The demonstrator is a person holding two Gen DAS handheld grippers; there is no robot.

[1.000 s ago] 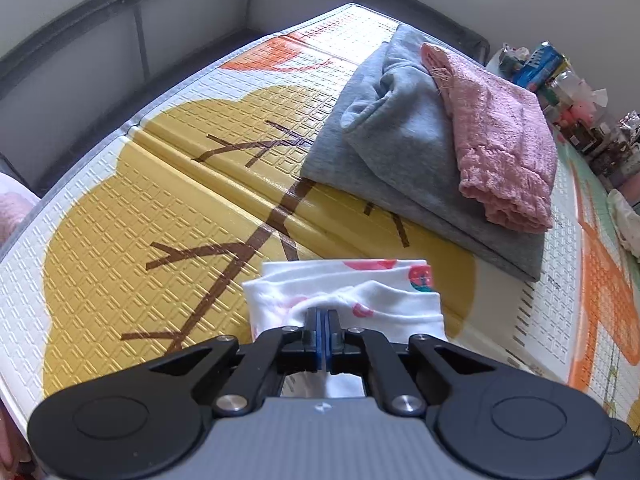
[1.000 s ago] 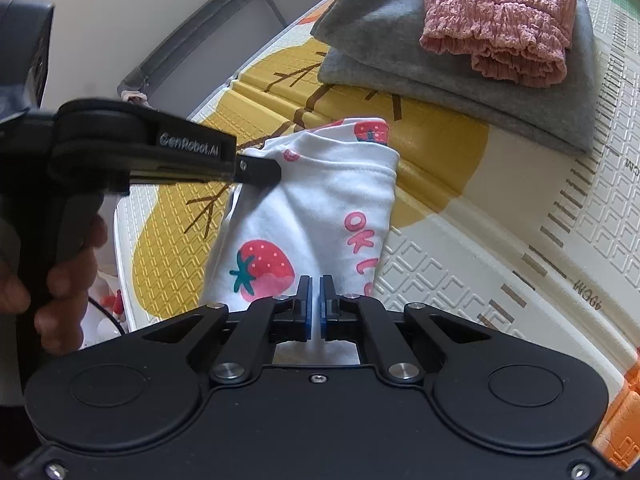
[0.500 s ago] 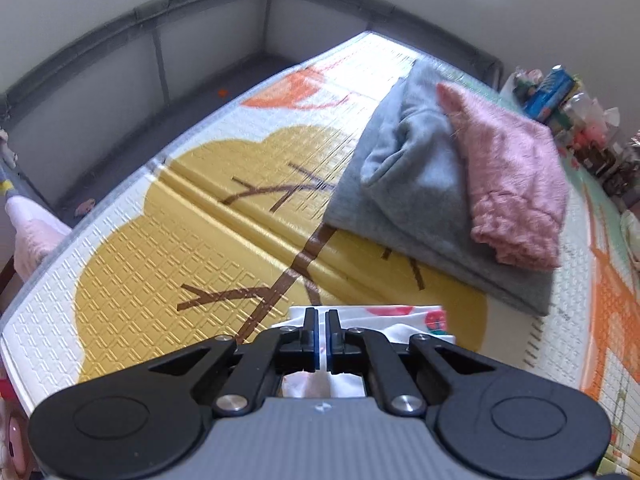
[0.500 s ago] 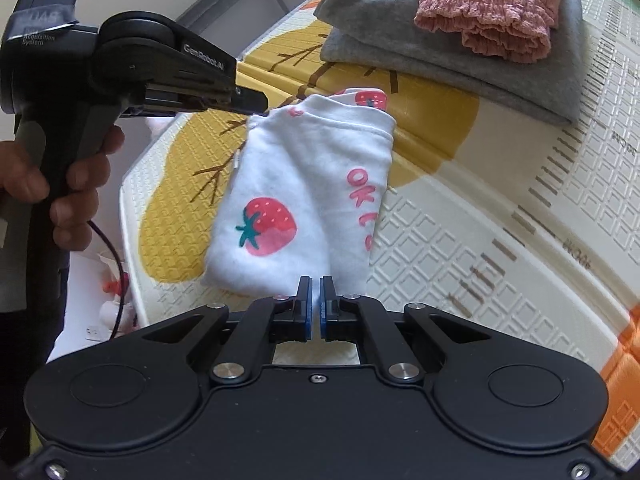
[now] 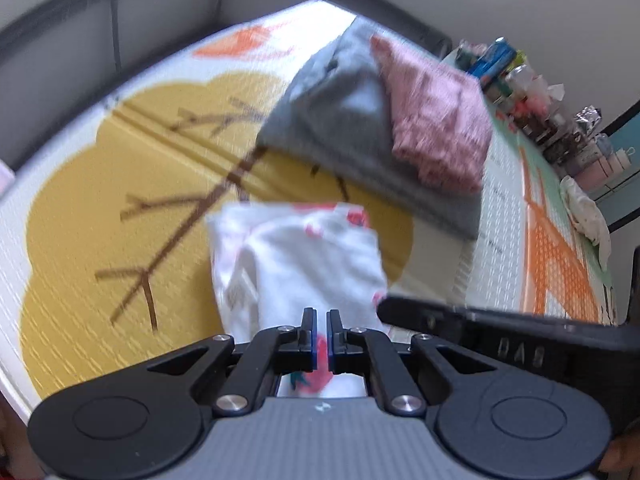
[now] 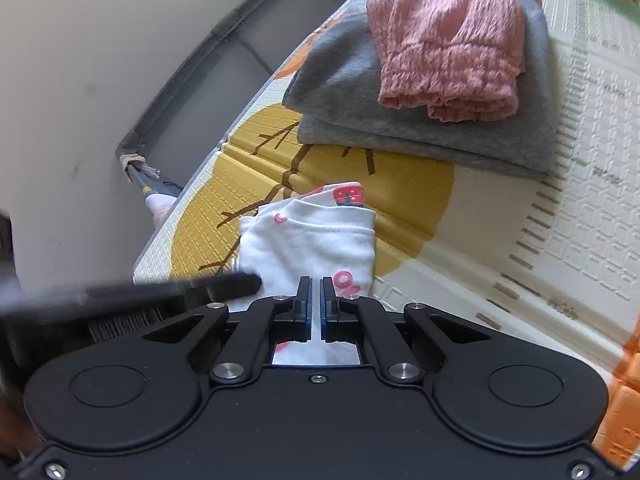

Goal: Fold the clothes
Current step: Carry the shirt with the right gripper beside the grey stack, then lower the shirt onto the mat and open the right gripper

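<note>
Since a second ago the left tongs have drawn back beside the right tongs — both pairs closed, each pinching the near edge of the white strawberry garment, which lies folded on the play mat. The left view shows bottles beyond the grey and pink clothes; the right view shows a grey barrier.

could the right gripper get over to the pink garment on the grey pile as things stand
Probably not freely. The right gripper has its jaws shut on the white strawberry garment, so it would drag that along. The way itself looks clear: only bare mat lies between it and the pink garment atop the grey garment.
</note>
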